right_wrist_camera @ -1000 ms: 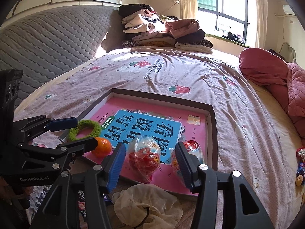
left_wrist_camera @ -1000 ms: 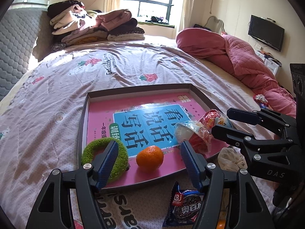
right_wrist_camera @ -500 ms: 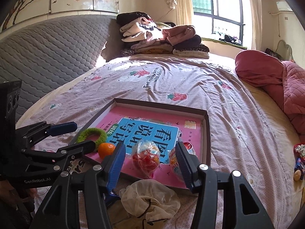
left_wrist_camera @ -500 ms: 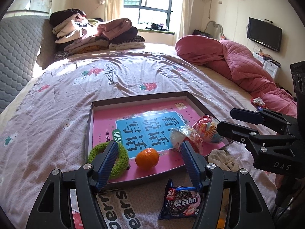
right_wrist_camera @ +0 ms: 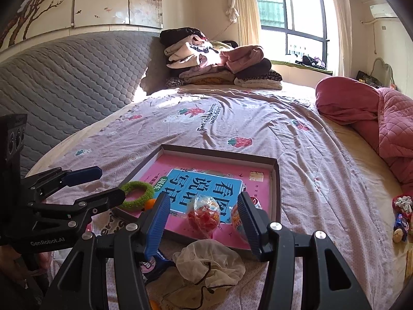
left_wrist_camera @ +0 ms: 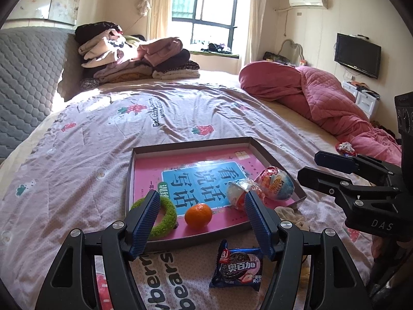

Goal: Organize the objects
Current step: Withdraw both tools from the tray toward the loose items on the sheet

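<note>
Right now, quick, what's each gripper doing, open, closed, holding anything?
Left gripper: open, holding nothing, above the near edge of the shallow brown cardboard tray.
Right gripper: open, holding nothing, above the same tray.

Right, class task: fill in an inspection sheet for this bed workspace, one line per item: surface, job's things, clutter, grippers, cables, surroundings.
Surface: bedspread, strawberry print, wrinkled.
Job's things: box tray holds pink book, green ring, orange, two wrapped eggs; cookie pack and cloth pouch lie outside.
Clutter: small snacks at bed edge.
Grippers: left hand-held gripper open, empty; right hand-held gripper open, empty.
Cables: nothing seen.
Surroundings: folded clothes, red quilt, window, television.
</note>
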Demonstrator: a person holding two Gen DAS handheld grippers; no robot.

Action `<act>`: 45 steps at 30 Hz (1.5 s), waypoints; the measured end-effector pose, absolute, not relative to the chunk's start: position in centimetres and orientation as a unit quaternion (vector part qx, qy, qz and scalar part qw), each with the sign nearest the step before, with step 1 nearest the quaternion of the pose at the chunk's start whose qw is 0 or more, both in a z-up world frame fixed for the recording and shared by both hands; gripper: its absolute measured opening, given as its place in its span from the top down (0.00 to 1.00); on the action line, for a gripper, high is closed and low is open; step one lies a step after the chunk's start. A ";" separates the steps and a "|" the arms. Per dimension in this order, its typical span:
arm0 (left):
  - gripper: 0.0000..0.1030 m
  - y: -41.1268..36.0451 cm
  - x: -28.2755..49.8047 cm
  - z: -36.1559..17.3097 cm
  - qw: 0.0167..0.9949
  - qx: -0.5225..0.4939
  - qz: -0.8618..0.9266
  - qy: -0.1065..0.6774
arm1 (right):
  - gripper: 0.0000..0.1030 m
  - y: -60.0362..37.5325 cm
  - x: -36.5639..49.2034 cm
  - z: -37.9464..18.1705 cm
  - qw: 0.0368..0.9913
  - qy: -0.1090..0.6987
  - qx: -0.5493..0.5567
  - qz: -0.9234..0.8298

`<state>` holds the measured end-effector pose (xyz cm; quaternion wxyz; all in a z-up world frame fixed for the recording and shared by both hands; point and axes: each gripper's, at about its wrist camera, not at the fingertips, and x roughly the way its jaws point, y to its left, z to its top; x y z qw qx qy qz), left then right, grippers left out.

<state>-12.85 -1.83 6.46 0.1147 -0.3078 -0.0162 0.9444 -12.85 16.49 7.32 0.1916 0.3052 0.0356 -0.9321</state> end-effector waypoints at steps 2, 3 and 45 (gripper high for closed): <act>0.32 -2.0 -12.5 6.5 0.114 -0.308 0.944 -0.020 | 0.47 16.6 -12.5 7.5 0.190 0.035 0.303 -0.933; 0.32 -2.0 -12.4 6.5 0.114 -0.309 0.944 -0.022 | 0.47 16.6 -12.3 7.6 0.190 0.033 0.302 -0.934; 0.25 0.0 -5.8 5.5 0.112 -0.316 0.942 -0.027 | 0.43 17.3 -6.3 7.4 0.208 0.041 0.280 -0.936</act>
